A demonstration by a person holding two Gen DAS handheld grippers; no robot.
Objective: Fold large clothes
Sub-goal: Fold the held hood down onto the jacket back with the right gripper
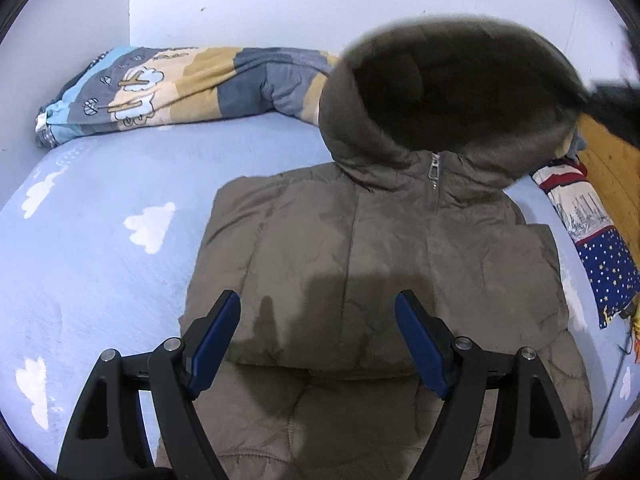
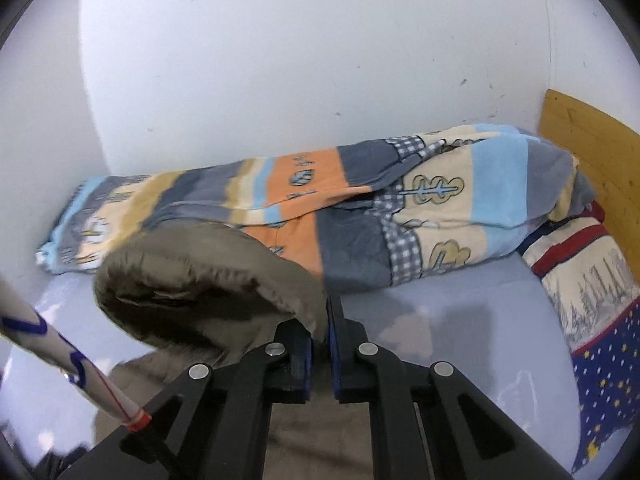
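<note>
A brown padded jacket (image 1: 360,264) is spread on a bed (image 1: 100,272) covered by a light blue sheet printed with white clouds. The jacket is zipped up to the collar, and its lower part is seen folded up over the body, with the fold edge lying across just in front of the left gripper (image 1: 318,320). The left gripper is held above the jacket with its blue pads wide apart, and nothing is gripped between them.

The hood (image 2: 208,280) of the jacket is lifted off the bed. In the right wrist view, the right gripper (image 2: 320,320) is seen pressed together on the edge of the hood, with the fabric pinched between the blue pads. In the left wrist view the raised hood (image 1: 452,92) is shown open toward the camera, its dark lining visible.

A rolled, patterned blanket (image 2: 360,208) is laid along the white wall (image 2: 280,60) behind the jacket. A pillow (image 2: 600,320) with stars and stripes is placed at the wooden headboard (image 2: 592,144), beside the blanket's end.
</note>
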